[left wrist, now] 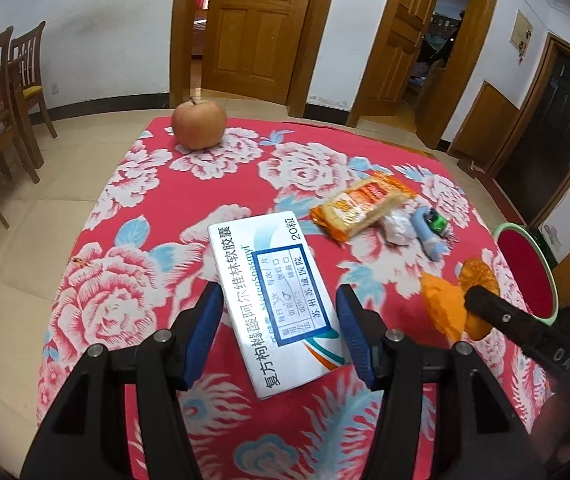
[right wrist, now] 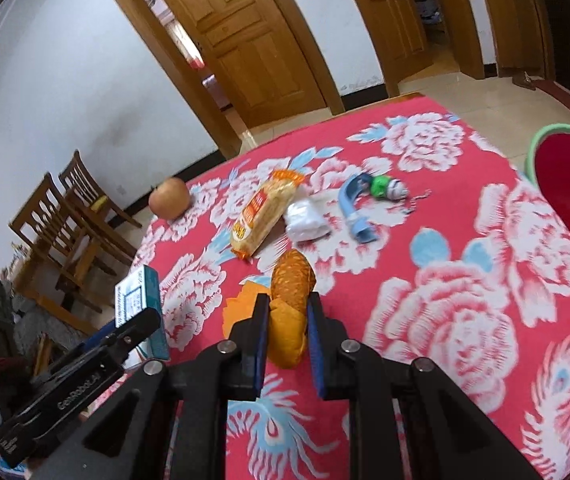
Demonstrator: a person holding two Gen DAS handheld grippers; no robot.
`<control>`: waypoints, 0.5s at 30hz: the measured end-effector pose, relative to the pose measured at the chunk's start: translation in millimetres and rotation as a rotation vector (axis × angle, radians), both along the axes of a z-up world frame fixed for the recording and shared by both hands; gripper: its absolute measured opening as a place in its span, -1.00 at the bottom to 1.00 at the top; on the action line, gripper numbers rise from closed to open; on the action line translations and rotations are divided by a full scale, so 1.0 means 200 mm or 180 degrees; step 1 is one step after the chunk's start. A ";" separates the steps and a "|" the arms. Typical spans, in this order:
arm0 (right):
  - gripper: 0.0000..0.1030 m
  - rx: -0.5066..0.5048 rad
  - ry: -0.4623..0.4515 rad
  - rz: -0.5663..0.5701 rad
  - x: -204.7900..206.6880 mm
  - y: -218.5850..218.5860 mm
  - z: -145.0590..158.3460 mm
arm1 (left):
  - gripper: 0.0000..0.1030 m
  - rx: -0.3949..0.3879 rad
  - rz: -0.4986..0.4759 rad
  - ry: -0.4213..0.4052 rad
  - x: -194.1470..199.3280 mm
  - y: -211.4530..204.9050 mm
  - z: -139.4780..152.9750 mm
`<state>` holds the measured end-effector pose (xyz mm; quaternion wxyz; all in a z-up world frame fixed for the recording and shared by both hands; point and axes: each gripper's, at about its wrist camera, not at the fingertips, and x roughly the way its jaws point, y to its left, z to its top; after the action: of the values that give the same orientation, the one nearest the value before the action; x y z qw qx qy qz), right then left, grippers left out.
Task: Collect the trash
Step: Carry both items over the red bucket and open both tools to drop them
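Holding soft, light orange peel (right wrist: pixel 289 304) in right fingers (right wrist: pixel 285 312); left fingers (left wrist: pixel 277 320) gripping stiff, light box (left wrist: pixel 281 292) by its sides.

a red tablecloth (left wrist: pixel 133 280) with pink-white roses and light blue leaves. at twelve o'clock a reddish-yellow apple (left wrist: pixel 198 125). the medicine box (left wrist: pixel 281 308) is white with a blue frame and black lettering. at two o'clock an orange snack wrapper (left wrist: pixel 359 208); at three an orange peel (right wrist: pixel 291 304) and a red, green-rimmed basin (left wrist: pixel 529 276)
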<state>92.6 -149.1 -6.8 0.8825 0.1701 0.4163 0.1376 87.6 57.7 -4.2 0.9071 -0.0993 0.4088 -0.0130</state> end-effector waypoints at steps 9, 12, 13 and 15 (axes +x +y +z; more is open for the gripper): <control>-0.61 0.0213 -0.0135 -0.0277 -0.11 -0.26 0.08 | 0.14 -0.0027 -0.0195 0.0009 -0.04 -0.17 0.06; -0.61 0.0211 -0.0212 -0.0360 -0.14 -0.34 0.12 | 0.14 -0.0031 -0.0248 -0.0002 -0.04 -0.23 0.09; -0.61 0.0227 -0.0241 -0.0390 -0.15 -0.37 0.13 | 0.14 -0.0038 -0.0271 -0.0004 -0.04 -0.25 0.09; -0.61 0.0289 -0.0257 -0.0420 -0.16 -0.42 0.15 | 0.14 -0.0056 -0.0310 -0.0011 -0.03 -0.29 0.11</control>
<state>60.0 -233.5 23.2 0.8971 0.2313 0.3617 0.1045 81.0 -0.1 18.1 0.9052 -0.0873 0.4115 -0.0609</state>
